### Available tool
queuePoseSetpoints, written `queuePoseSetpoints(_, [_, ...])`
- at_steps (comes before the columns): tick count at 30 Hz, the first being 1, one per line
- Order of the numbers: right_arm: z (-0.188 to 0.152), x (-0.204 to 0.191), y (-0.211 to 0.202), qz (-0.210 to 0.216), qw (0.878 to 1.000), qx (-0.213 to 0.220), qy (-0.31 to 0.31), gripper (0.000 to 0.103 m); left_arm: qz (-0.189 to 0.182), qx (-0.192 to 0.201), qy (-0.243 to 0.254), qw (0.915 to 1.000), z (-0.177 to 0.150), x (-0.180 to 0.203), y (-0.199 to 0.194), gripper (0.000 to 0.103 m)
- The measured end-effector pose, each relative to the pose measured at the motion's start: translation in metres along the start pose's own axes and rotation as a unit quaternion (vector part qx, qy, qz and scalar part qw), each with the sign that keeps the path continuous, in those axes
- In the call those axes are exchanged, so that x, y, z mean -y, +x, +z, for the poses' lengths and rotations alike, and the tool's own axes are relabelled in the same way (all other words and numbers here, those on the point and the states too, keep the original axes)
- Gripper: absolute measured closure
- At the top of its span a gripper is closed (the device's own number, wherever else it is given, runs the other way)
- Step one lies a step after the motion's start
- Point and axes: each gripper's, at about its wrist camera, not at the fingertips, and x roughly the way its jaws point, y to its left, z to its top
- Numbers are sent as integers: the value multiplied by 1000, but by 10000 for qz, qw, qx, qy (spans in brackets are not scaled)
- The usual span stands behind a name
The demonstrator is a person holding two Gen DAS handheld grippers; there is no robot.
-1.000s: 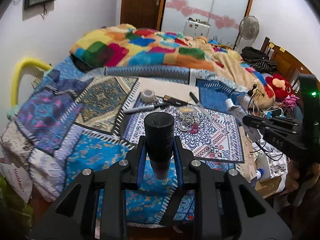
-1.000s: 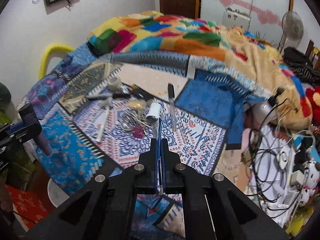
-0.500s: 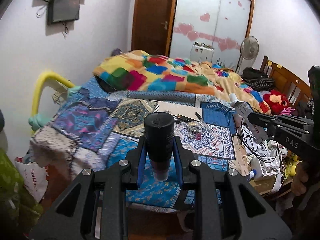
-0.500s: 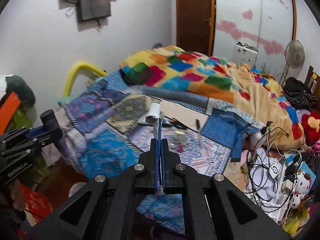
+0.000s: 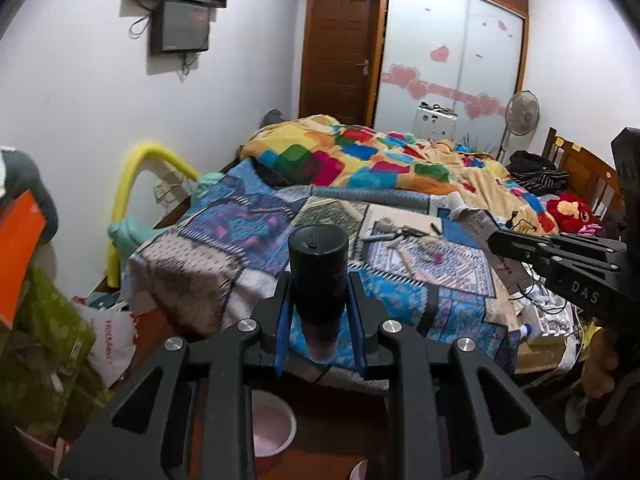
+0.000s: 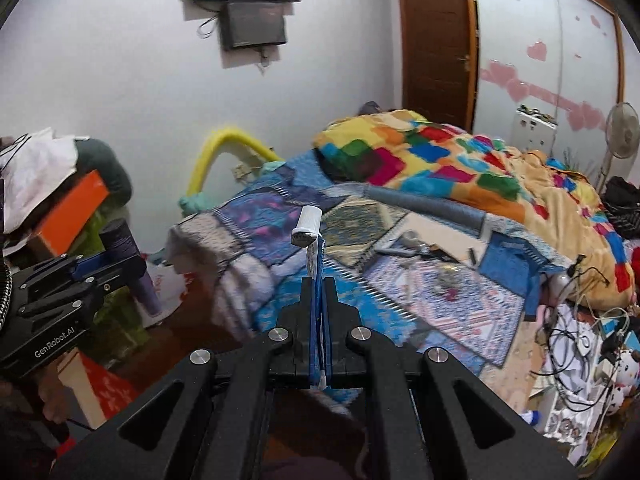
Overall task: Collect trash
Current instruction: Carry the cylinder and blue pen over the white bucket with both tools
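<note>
My left gripper (image 5: 319, 300) is shut on a black cylindrical bottle (image 5: 318, 276), held upright in the air off the bed's foot end. It also shows at the left of the right wrist view (image 6: 120, 258). My right gripper (image 6: 319, 292) is shut on a flattened white tube with a white cap (image 6: 309, 226), also held in the air. The tube shows in the left wrist view (image 5: 476, 222) too. Several small items, pens and a tape roll (image 5: 386, 224), lie on the patterned bedspread (image 5: 224, 248).
A pink bowl (image 5: 272, 428) sits on the floor right below my left gripper. Bags and an orange box (image 6: 68, 212) are piled at the left. A tangle of cables (image 6: 576, 340) lies to the right of the bed. A yellow foam tube (image 5: 132, 176) arches by the wall.
Both grippers have pulled back and up from the bed with the bottle and the tube still held. The bed now looks farther away, and the floor and the pink bowl have come into view.
</note>
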Motion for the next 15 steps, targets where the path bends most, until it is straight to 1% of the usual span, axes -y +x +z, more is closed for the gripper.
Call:
queuePoseSetpoints(5, [-10, -34, 12, 288, 9994, -193, -88, 100, 155, -169, -154, 9996, -25, -31, -9, 78])
queuePoseSetpoints(11, [-27, -71, 42, 572, 9964, -578, -225, 100, 256, -609, -356, 9972, -58, -64, 3, 78])
queuePoseSetpoints(15, [-42, -91, 68, 696, 9927, -922, -340, 100, 269, -945, -635, 9931, -88, -89, 18, 78])
